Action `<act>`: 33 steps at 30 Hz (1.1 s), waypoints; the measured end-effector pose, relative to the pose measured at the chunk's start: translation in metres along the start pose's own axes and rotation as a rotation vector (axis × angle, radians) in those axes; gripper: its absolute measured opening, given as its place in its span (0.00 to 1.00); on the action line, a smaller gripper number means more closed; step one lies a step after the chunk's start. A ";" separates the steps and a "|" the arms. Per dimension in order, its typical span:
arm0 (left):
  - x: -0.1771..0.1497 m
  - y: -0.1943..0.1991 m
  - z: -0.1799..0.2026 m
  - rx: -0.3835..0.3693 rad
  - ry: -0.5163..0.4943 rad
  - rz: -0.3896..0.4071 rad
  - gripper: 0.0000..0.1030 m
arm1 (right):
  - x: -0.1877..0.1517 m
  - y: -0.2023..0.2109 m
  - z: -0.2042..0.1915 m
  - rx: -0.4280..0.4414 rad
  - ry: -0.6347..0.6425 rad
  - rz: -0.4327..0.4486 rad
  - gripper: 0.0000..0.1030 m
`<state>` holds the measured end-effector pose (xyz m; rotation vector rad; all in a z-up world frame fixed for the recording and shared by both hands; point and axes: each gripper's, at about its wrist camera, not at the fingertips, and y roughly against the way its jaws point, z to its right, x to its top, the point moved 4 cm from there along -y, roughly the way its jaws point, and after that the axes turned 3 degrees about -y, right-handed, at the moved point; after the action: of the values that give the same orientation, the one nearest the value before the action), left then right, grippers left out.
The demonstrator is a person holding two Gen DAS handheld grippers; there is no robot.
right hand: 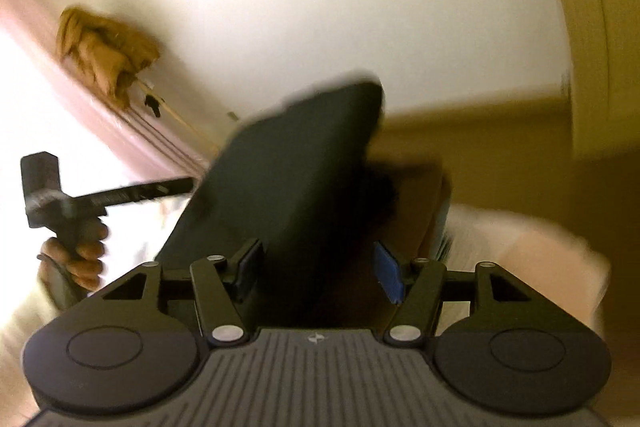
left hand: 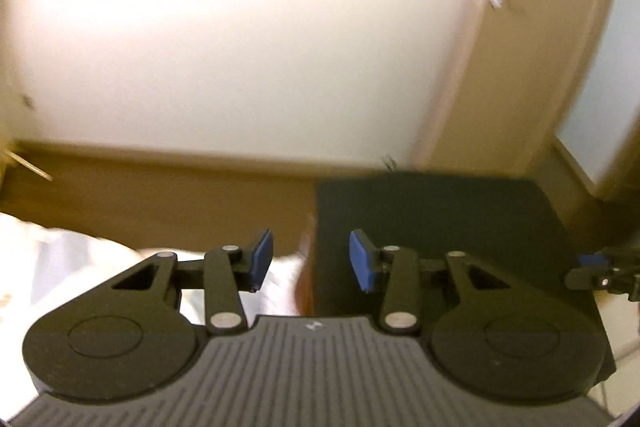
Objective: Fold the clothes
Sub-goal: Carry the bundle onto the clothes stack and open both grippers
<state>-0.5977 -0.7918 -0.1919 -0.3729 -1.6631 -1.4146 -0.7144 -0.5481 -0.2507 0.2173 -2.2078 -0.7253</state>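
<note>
A dark folded garment (left hand: 440,211) lies flat on a brown surface (left hand: 180,195), right of centre in the left wrist view. My left gripper (left hand: 312,259) hangs over the garment's left edge, open, its blue pads gripping nothing. White cloth (left hand: 60,259) lies below it on the left. In the right wrist view the same dark garment (right hand: 288,167) runs from between the jaws up and away. My right gripper (right hand: 319,271) is open; the cloth is close to the left pad, and the right pad stands clear of it. Its tip also shows as the right gripper (left hand: 592,267) at the left wrist view's right edge.
A crumpled brown cloth (right hand: 104,51) lies at the upper left by a pink edge (right hand: 100,115). A hand (right hand: 76,251) holds the other gripper's handle at the left. Pale cloth (right hand: 520,247) lies at the right. A bright white wall fills the background, and both views are blurred.
</note>
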 end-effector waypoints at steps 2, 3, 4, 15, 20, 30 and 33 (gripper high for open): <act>-0.004 0.026 0.012 0.047 -0.023 0.061 0.34 | 0.005 0.014 -0.018 -0.045 0.155 0.080 0.58; -0.011 0.033 0.024 0.057 -0.046 0.082 0.34 | 0.003 0.018 -0.029 -0.056 0.247 0.130 0.58; -0.019 0.040 0.036 0.067 -0.069 0.103 0.34 | -0.002 0.019 -0.039 -0.061 0.339 0.180 0.58; -0.119 0.001 0.100 0.162 -0.163 0.067 0.34 | -0.094 -0.005 -0.024 0.148 0.732 0.241 0.68; -0.129 -0.005 0.114 0.216 -0.153 0.083 0.34 | -0.120 -0.005 0.011 0.199 0.690 0.299 0.68; -0.117 -0.006 0.129 0.294 -0.167 0.058 0.31 | -0.032 0.016 0.012 0.211 0.700 0.270 0.71; -0.115 -0.007 0.129 0.298 -0.130 0.061 0.31 | -0.004 0.009 0.011 0.200 0.683 0.306 0.75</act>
<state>-0.5939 -0.6422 -0.2781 -0.3476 -1.9189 -1.0957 -0.7190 -0.5346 -0.2537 0.1856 -1.6005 -0.2073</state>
